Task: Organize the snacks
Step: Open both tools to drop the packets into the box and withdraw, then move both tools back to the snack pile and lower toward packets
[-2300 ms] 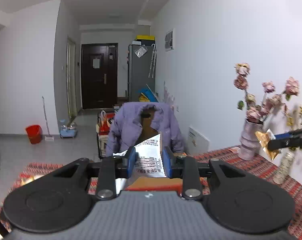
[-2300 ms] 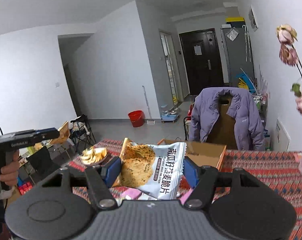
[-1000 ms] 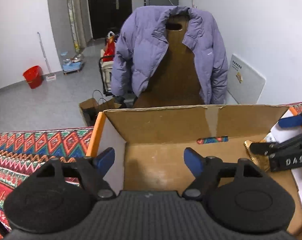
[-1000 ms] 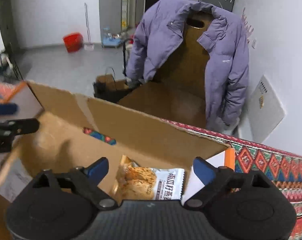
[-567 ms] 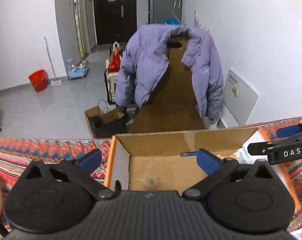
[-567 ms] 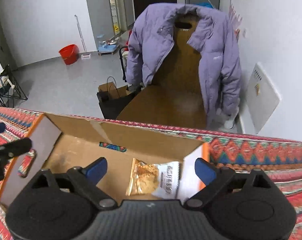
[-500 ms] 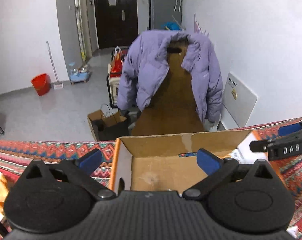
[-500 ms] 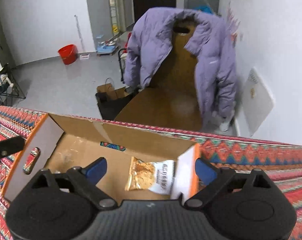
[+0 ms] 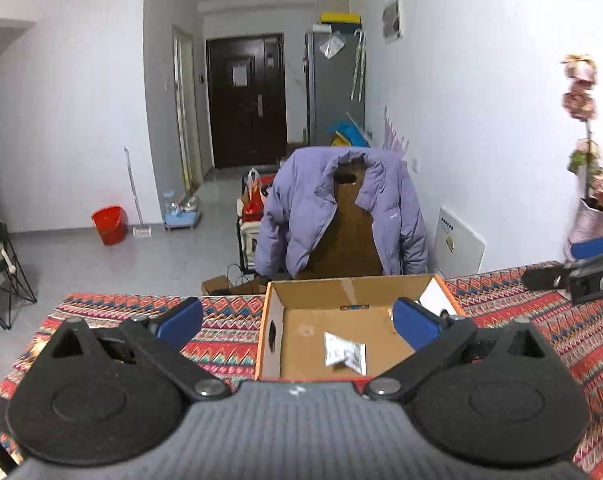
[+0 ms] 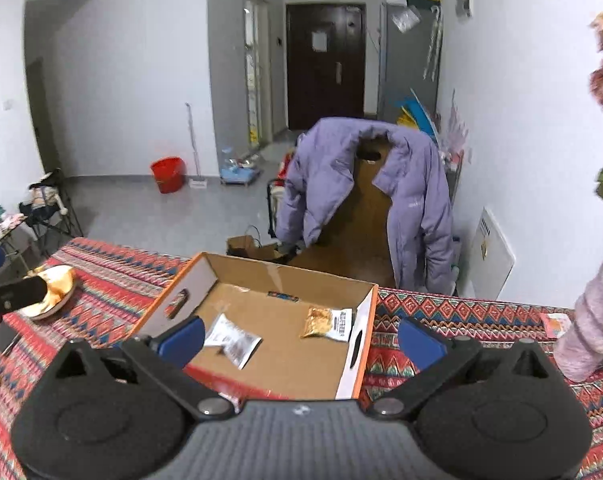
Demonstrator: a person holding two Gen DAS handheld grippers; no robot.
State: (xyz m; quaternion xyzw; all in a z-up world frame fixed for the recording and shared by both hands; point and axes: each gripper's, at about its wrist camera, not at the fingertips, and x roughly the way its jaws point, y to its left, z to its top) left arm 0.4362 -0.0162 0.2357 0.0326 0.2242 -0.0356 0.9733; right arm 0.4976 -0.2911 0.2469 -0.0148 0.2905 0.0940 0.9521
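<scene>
Right wrist view shows both snack packets in the cardboard box [image 10: 205,276]: a white packet [image 10: 231,338] and a golden cracker packet [image 10: 328,323]. Left wrist view shows only the white one. Left gripper [image 9: 297,320] and right gripper [image 10: 299,334] jaws, just opened, stand spread and empty.

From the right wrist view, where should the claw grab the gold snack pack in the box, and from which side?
Probably the gold snack pack by its white right end, from above. It lies flat on the floor of the box, so only a top-down pinch across its short width fits. Its right edge sits near the box's right wall, so keep the fingers clear of that wall. The right claw is open and empty.
</scene>
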